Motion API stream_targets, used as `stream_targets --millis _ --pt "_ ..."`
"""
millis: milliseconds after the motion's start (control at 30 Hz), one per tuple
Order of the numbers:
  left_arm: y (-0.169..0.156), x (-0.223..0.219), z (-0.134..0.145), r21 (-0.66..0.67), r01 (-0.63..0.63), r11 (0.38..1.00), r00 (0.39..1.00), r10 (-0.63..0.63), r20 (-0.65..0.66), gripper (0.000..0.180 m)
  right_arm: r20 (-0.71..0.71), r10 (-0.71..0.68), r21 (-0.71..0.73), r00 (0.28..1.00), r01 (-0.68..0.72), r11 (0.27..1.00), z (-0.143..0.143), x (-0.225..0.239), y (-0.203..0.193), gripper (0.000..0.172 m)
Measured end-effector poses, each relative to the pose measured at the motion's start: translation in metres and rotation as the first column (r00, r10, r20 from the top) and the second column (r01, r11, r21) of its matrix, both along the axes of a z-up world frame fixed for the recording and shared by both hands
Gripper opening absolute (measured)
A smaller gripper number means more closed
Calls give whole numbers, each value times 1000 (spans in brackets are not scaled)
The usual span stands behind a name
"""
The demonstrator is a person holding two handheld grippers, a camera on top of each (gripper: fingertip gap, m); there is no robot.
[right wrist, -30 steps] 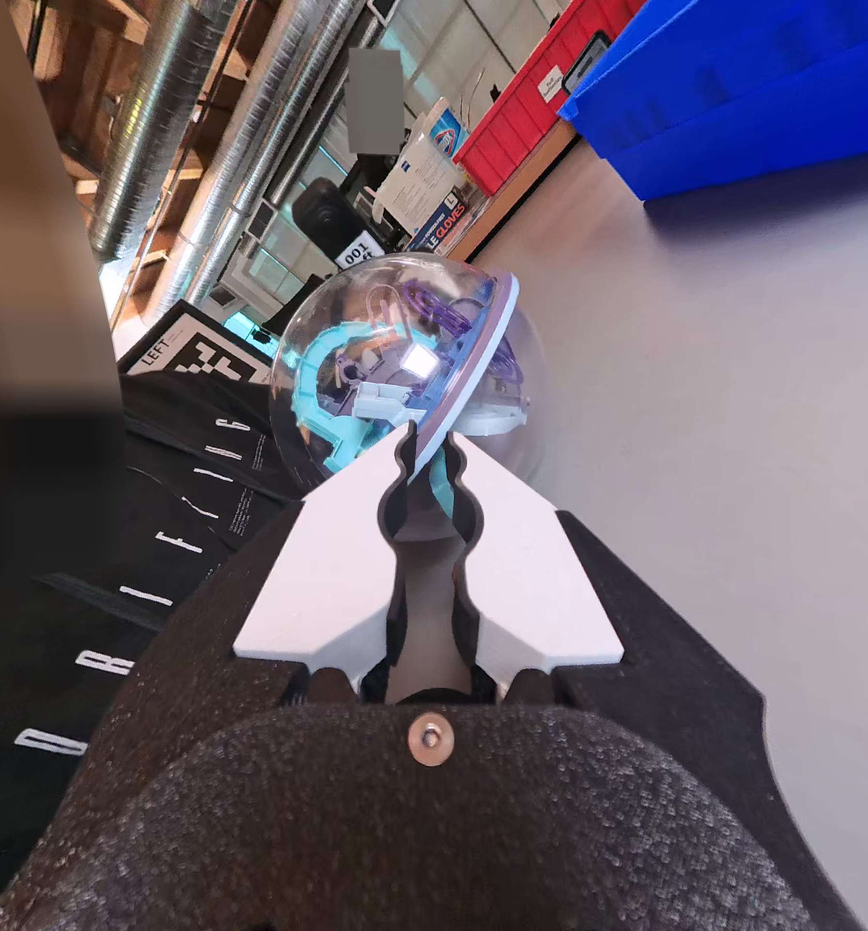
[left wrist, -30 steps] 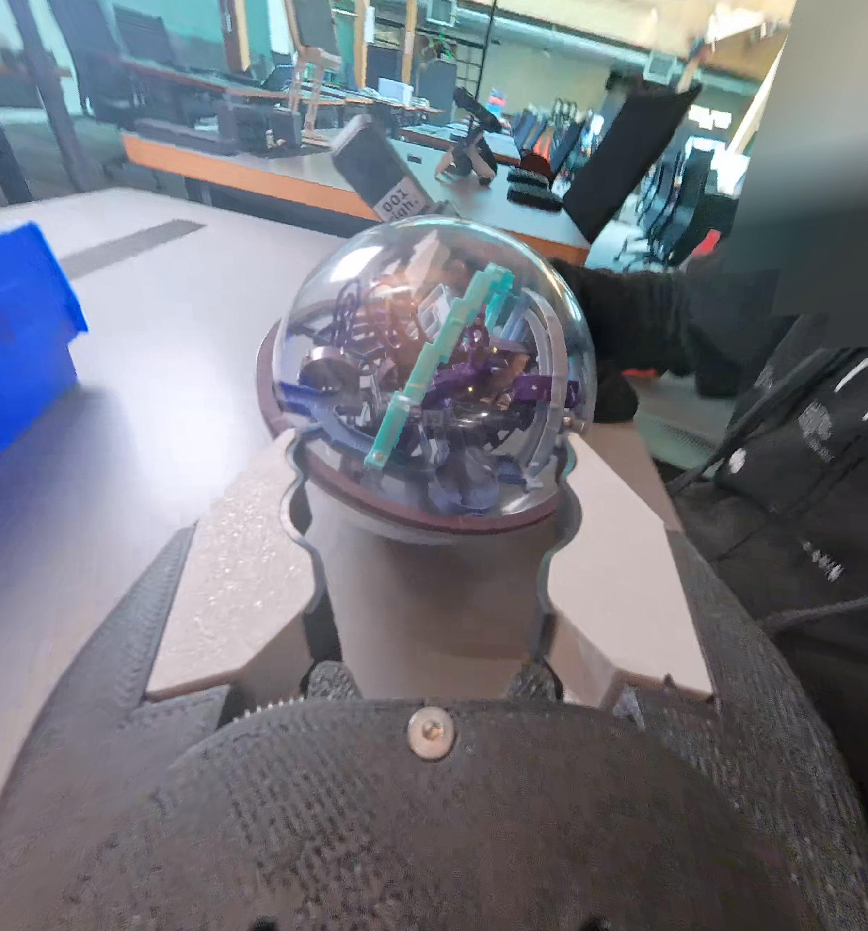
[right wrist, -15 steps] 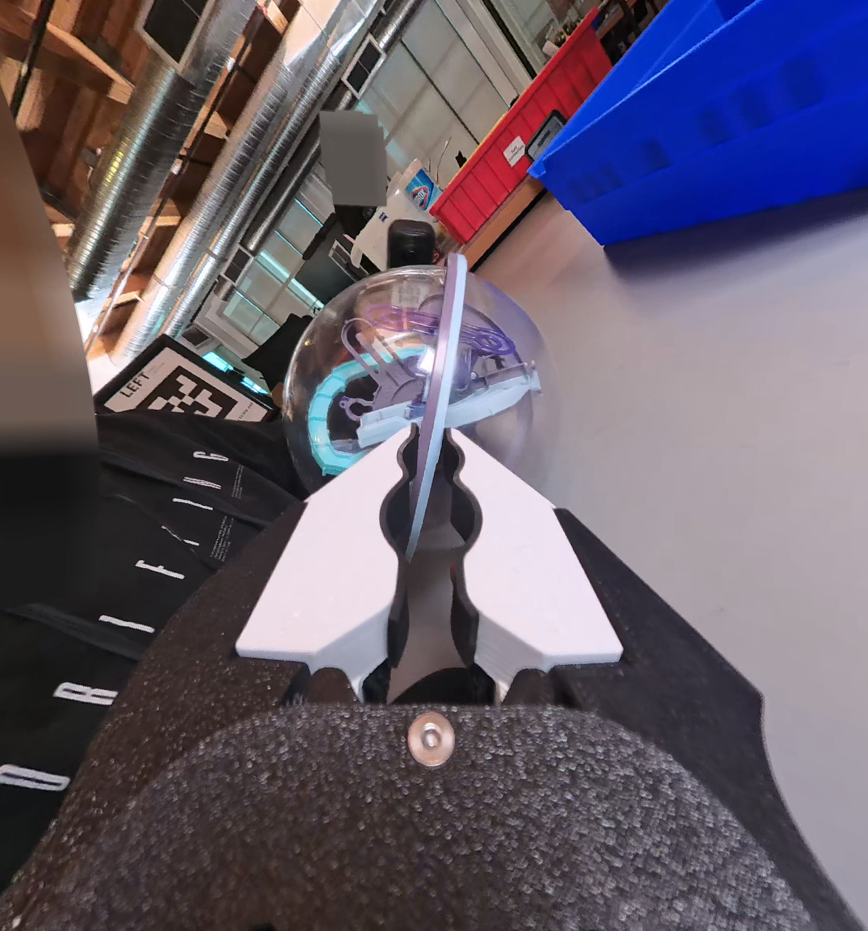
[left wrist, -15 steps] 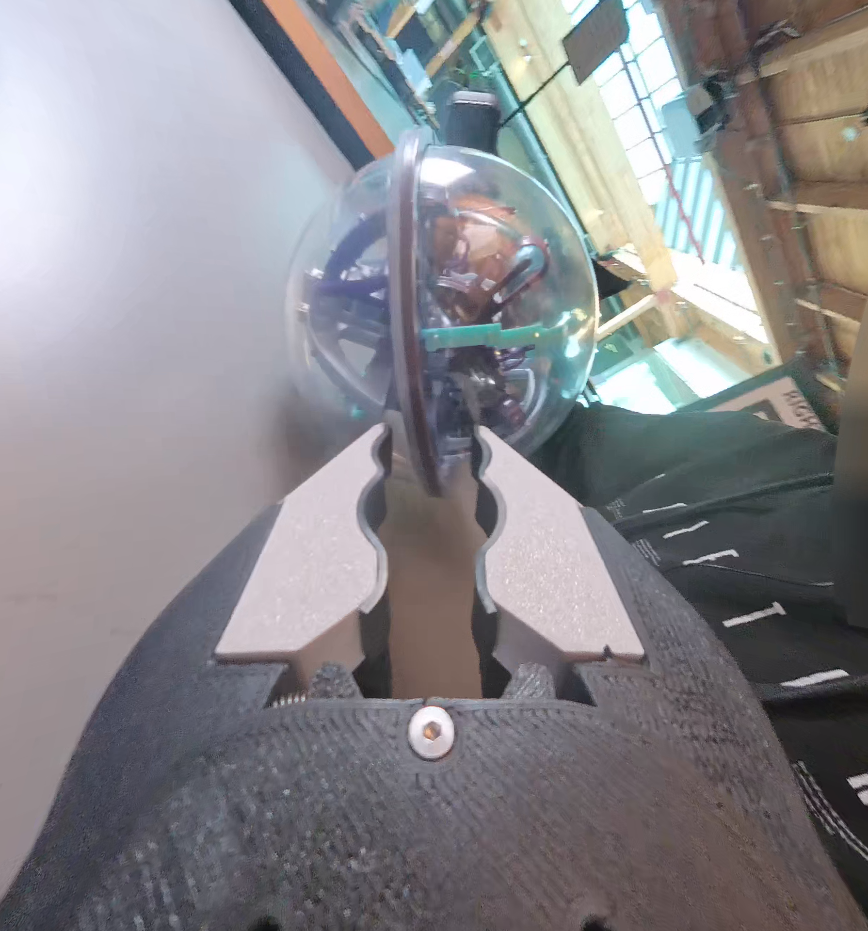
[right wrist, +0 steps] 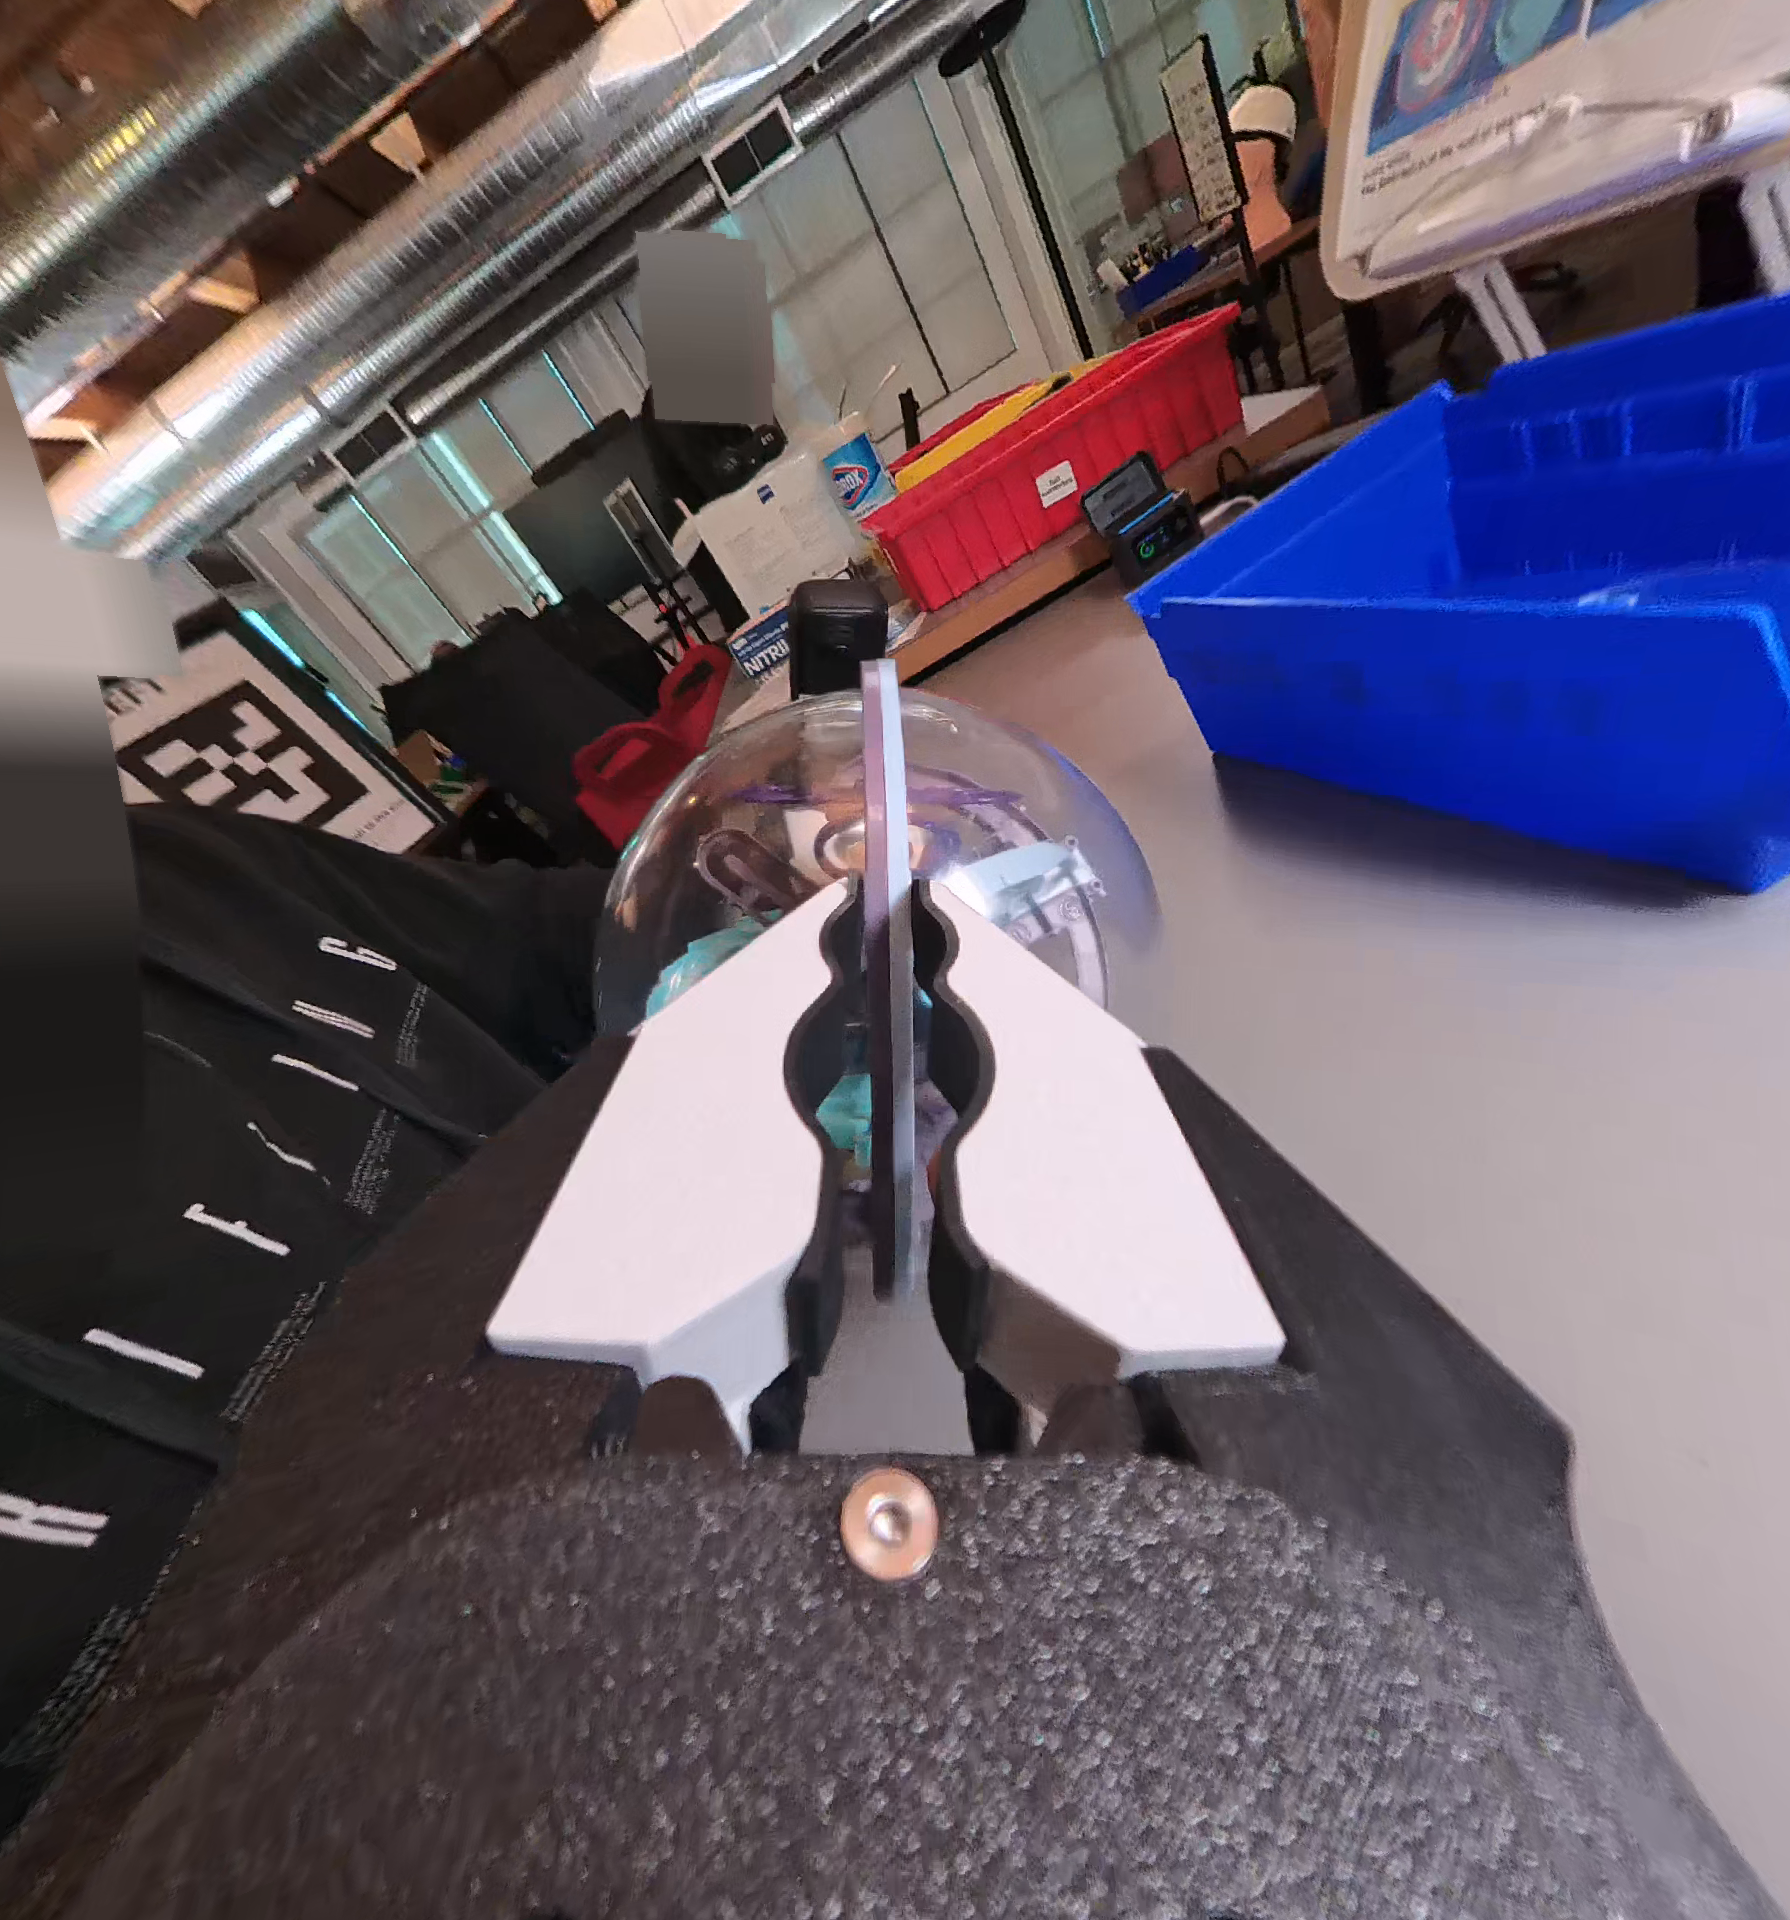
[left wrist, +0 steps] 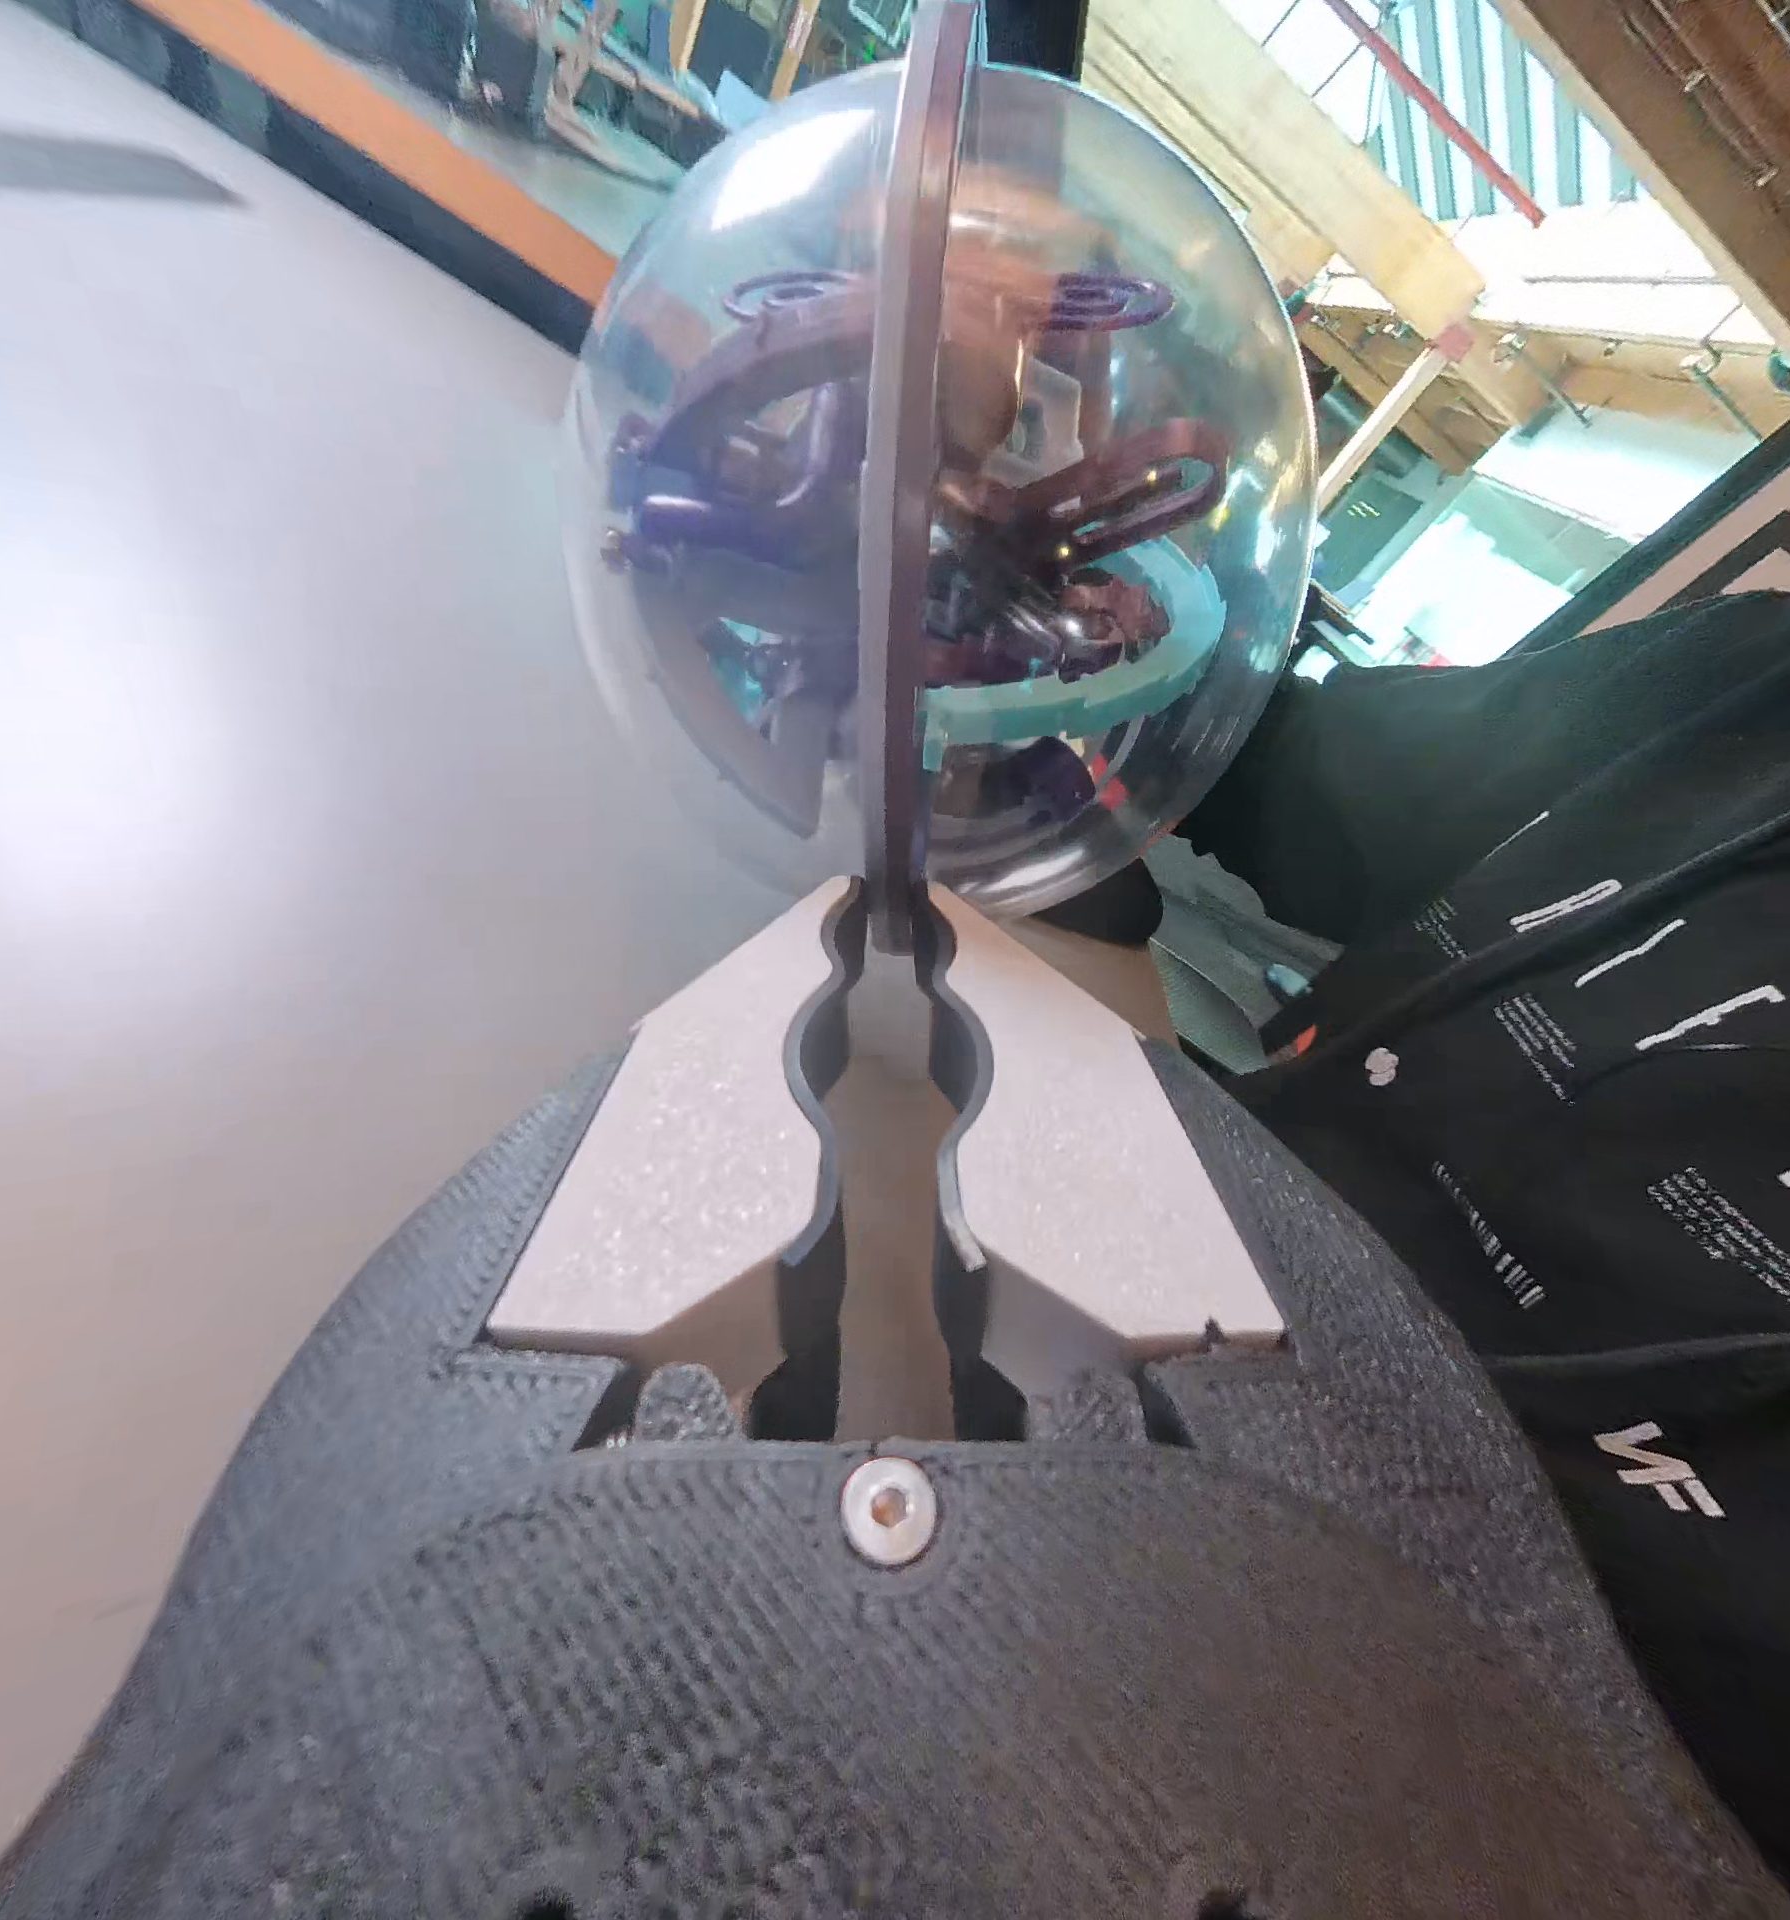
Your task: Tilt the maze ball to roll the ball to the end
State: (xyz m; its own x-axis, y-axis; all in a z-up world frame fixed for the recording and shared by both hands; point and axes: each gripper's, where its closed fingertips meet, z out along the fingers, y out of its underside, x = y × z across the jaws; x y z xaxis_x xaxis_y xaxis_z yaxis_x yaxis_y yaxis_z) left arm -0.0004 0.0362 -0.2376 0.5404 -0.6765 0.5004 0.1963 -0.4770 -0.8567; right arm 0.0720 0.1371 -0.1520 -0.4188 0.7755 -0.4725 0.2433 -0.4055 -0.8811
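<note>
The maze ball is a clear sphere with purple and teal tracks inside and a flat rim ring around its middle. In the left wrist view my left gripper is shut on the rim's edge, which stands upright between the fingertips. In the right wrist view my right gripper is shut on the rim of the maze ball from the opposite side, the rim reaching deep between the fingers. The ball is held in the air above the grey table. The small ball inside cannot be made out.
A blue bin stands on the table at the right. A red bin is farther back. The person's black clothing fills the side next to the ball. A black-and-white marker board stands behind.
My left gripper, open around the ball a second ago, rolled sideways and closed on the rim. The right gripper kept its grip on the rim throughout. The ball has turned, and the rim now stands upright in both views.
</note>
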Motion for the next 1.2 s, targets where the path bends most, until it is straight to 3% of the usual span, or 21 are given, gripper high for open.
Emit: stream_targets --millis 233,533,833,1200 --pt "0 -32 54 258 -106 960 987 133 -89 5 -130 -25 264 991 59 963 42 -6 -19 7" --pt "-13 -45 136 529 -98 843 951 237 -200 5 -359 9 458 933 168 873 102 -1 -39 7" --pt "-33 -37 219 706 -21 708 896 327 -301 6 -553 108 522 826 243 818 165 11 -53 6" --pt "-66 -27 312 810 64 583 829 421 -368 6 -694 151 480 704 296 826 234 15 -71 7"
